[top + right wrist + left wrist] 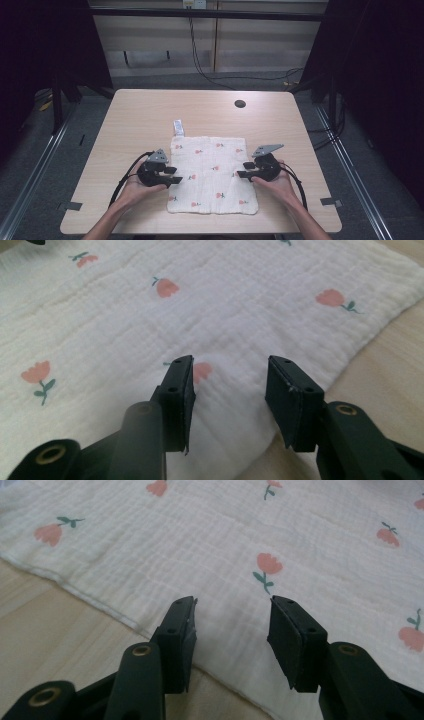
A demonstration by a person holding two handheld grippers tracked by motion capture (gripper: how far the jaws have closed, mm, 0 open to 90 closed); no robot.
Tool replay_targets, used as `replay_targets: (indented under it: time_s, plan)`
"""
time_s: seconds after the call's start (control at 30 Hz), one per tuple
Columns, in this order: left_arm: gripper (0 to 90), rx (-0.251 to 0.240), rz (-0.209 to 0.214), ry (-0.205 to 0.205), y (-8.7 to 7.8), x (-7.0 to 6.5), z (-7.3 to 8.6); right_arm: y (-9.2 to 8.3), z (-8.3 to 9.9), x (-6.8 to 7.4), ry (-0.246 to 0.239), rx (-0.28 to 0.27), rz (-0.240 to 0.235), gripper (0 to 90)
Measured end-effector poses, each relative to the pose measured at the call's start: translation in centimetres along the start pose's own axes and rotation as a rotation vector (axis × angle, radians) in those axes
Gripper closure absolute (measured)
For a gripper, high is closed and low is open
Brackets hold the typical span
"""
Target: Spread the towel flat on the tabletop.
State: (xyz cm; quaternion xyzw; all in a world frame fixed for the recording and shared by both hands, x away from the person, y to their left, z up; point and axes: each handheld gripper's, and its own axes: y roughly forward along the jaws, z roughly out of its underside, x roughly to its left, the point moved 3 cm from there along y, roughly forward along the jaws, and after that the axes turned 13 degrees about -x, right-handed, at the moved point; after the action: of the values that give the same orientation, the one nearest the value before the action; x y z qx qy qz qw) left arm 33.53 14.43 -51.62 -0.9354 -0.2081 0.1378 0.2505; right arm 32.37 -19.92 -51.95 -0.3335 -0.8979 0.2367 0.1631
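A white cloth (212, 172) printed with small pink tulips lies spread flat on the wooden table (150, 115). My left gripper (175, 176) sits at the cloth's left edge and points inward, held in a hand. In the left gripper view the cloth (300, 530) lies under the left gripper (232, 605), whose jaws stand apart over the hem with nothing between them. My right gripper (244, 170) is at the cloth's right edge, facing the left one. In the right gripper view the right gripper (230, 362) is open just above the cloth (225, 300).
A small white tag (178, 127) sticks out from the cloth's far left corner. A round cable hole (240, 103) is in the tabletop toward the back. Bare wood surrounds the cloth. Dark curtains stand at both sides, and cables lie on the floor behind.
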Motion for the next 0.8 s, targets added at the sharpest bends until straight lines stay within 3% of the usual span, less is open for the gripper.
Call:
replay_targets:
  time_s: [0.1, 0.23, 0.37, 0.53, 0.8]
  plan:
    - [50.8, -0.018, 0.004, -0.036, 0.2, 0.1, 0.3, 0.2, 0.1, 0.2, -0.021, 0.011, 0.021, 55.6]
    - [51.5, 0.003, -0.020, 0.027, 0.3, -0.3, 0.2, 0.2, 0.2, 0.3, -0.046, 0.008, 0.042, 64.7]
    - [64.4, 0.031, -0.053, 0.098, 0.0, -0.9, 0.4, -0.2, 0.3, -0.1, -0.031, 0.010, 0.051, 76.8]
    - [84.1, 0.036, -0.028, 0.076, -1.0, -1.2, 0.9, -0.7, 0.6, 0.3, -0.027, 0.024, 0.016, 84.7]
    - [86.1, 0.049, 0.004, 0.053, -2.0, -2.1, 1.7, -1.3, 1.1, 1.9, -0.047, 0.041, -0.033, 86.4]
